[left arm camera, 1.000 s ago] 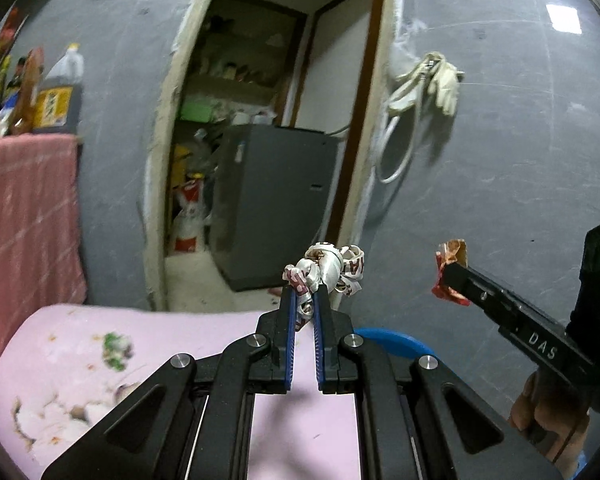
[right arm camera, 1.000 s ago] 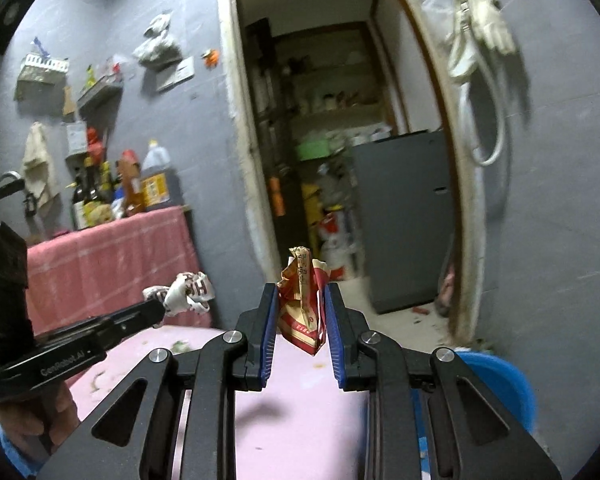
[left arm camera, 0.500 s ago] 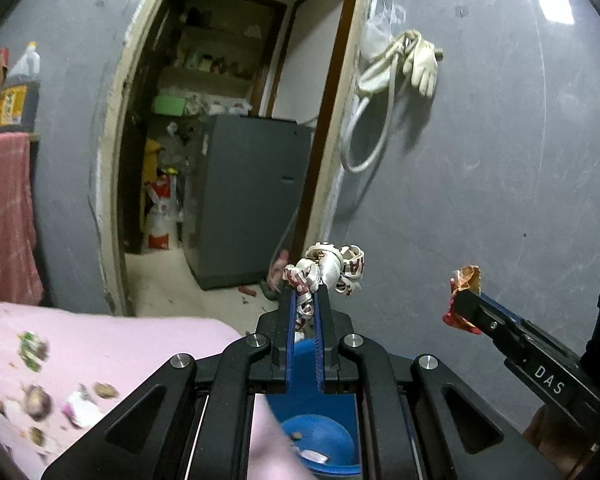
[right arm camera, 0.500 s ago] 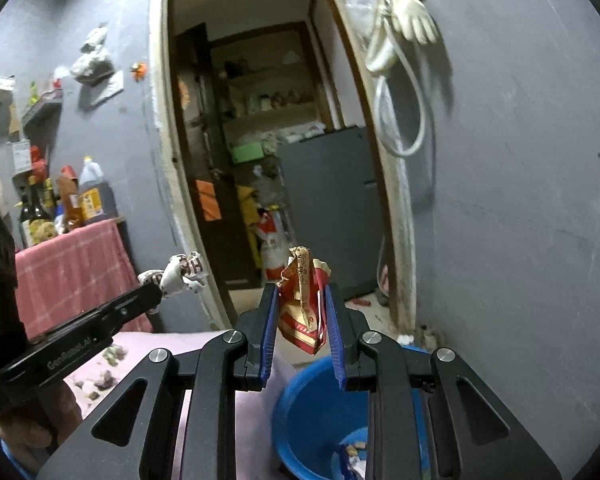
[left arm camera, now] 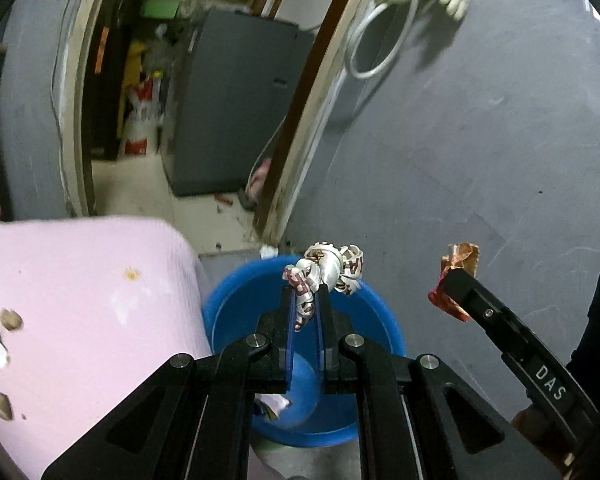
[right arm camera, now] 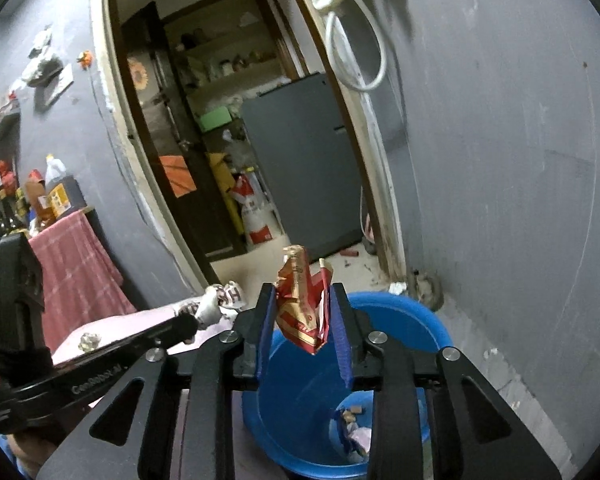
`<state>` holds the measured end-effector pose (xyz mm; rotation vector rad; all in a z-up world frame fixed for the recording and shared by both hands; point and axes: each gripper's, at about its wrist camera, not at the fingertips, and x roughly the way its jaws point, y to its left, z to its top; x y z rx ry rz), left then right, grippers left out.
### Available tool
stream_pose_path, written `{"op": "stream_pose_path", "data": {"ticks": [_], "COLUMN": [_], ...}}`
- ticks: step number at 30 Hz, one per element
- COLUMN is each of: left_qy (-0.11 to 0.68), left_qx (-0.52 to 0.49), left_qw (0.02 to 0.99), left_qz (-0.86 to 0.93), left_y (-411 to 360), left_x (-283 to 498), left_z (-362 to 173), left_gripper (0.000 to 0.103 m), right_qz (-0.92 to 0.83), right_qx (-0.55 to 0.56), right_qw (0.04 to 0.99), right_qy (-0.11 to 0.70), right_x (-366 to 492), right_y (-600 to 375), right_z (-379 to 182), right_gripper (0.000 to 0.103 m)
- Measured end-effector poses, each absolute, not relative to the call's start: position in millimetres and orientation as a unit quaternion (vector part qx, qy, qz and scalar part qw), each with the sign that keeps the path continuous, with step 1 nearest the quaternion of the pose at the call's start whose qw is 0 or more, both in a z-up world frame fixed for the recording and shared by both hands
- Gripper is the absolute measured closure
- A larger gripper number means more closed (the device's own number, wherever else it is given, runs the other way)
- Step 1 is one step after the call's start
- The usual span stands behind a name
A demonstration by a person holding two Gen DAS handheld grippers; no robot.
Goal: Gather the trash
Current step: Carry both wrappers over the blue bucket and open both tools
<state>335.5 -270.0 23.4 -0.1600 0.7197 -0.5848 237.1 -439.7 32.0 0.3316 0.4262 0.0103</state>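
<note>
The crumpled white wrapper (left arm camera: pixel 326 276) with red lettering sits pinched at the tips of your left gripper (left arm camera: pixel 305 306), whose jaws are closed tight on it, most of the wad bulging out just past the fingertips. The red and gold wrapper (right arm camera: pixel 302 304) stands upright between the blue pads of your right gripper (right arm camera: pixel 305 316); those jaws have just been opening, and there is now a gap on the left pad's side while the wrapper's right edge lies against the right pad, so you barely have it, if at all. Directly below and ahead of both sets of fingertips is the blue bucket (right arm camera: pixel 412 312), with a few scraps lying at its bottom. To the left of your left gripper lies a pink cloth (left arm camera: pixel 84 292) carrying more bits of litter. Beyond the bucket, a grey wall (left arm camera: pixel 480 140) and an open doorway (right arm camera: pixel 236 128).
</note>
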Motion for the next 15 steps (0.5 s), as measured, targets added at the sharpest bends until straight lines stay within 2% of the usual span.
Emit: {"op": "stream_pose_path", "data": {"ticks": [4,9,11,13,15], "left_qy": [0.363,0.371,0.371,0.368,0.361], "left_qx": [-0.072,-0.087,-0.092,-0.094,-0.095], "left_qw": [0.888,0.886,0.886,0.888,0.892], "left_qz": [-0.272,-0.266,-0.263,-0.259,-0.255], "left_y": [-272.3,-268.0,-264.9,-260.3,-255.9], "left_x": [342.7,342.5,341.9,340.5,336.4], "left_z": [14.4,10.1,11.8,15.2,20.1], "left_gripper": [0.090,0.077,0.077,0.076,0.070], "right_qz": [0.008,0.008,0.007,0.007,0.007], "right_qx": [0.174,0.175,0.175,0.174,0.174], "right_qw": [0.958,0.955,0.955,0.955,0.955], "right_qy": [0.229,0.239,0.240,0.240,0.240], "right_x": [243.0,249.4,250.1,250.2,250.5], "right_y": [-444.3,-443.3,-442.6,-442.4,-442.5], "right_z": [20.5,18.6,19.0,19.6,19.7], "right_gripper": [0.071,0.070,0.065,0.056,0.054]}}
